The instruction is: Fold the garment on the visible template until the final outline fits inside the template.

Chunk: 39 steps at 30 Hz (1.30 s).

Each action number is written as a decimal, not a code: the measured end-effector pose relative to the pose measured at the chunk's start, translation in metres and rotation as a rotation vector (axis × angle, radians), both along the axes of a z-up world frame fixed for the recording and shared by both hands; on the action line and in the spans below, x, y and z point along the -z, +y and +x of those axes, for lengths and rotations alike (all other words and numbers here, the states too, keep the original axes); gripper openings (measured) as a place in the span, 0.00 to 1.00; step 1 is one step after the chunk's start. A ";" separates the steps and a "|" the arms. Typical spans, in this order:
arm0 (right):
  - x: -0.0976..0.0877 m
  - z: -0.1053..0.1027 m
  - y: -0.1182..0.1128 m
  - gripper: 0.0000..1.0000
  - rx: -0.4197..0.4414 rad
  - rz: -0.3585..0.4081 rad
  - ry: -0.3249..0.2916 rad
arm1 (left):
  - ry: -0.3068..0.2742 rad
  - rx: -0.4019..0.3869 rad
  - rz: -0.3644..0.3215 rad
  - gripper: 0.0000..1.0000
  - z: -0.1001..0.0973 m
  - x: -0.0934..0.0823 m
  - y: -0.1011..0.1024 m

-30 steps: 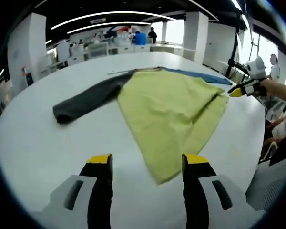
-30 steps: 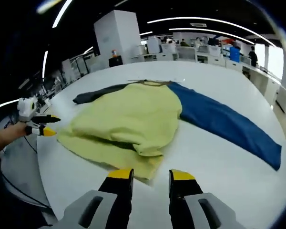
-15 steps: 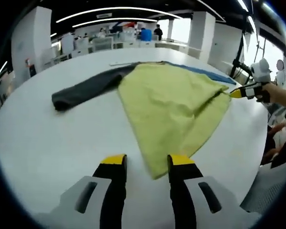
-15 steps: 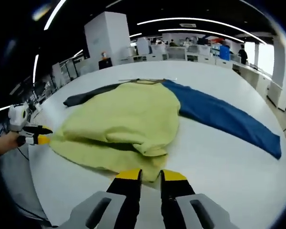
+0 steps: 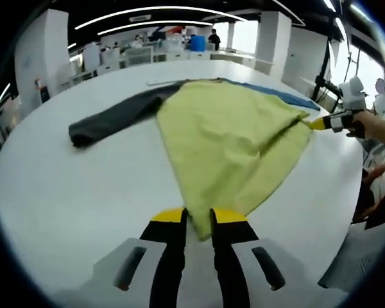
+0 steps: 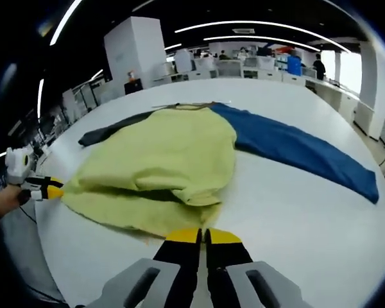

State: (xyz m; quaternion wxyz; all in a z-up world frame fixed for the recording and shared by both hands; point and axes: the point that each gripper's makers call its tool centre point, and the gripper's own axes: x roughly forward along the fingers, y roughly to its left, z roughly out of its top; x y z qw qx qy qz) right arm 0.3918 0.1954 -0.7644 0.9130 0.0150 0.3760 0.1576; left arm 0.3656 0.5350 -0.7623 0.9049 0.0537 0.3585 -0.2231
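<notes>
Both tongs are on the hem now! The left tongs [image 5: 197,217] have their jaws drawn close together on the near corner of the garment [image 5: 231,138], the yellow-green cloth pinched right at their yellow tips. The right tongs [image 6: 203,236] look clenched on the opposite hem corner, jaws nearly touching with the fabric edge running in between them. The garment lies spread on the white counter [image 5: 64,192] just ahead of both tongs, its yellow-green body already doubled over itself in a loose fold. 1 dark grey sleeve [image 5: 112,119] reaches out to the far left of the left tongs; 1 blue sleeve [image 6: 295,151] stretches away to the right of the right tongs. Gripping the 2 hem corners makes sense: it gives control of the whole bottom edge, so it can be carried up and over evenly. I can't make out any template outline from here. Both sleeves are unfolded, so plenty remains.
</notes>
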 end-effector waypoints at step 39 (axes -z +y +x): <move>-0.012 -0.098 0.005 0.00 -0.071 0.009 0.092 | 0.016 -0.027 -0.059 0.00 -0.021 -0.023 0.007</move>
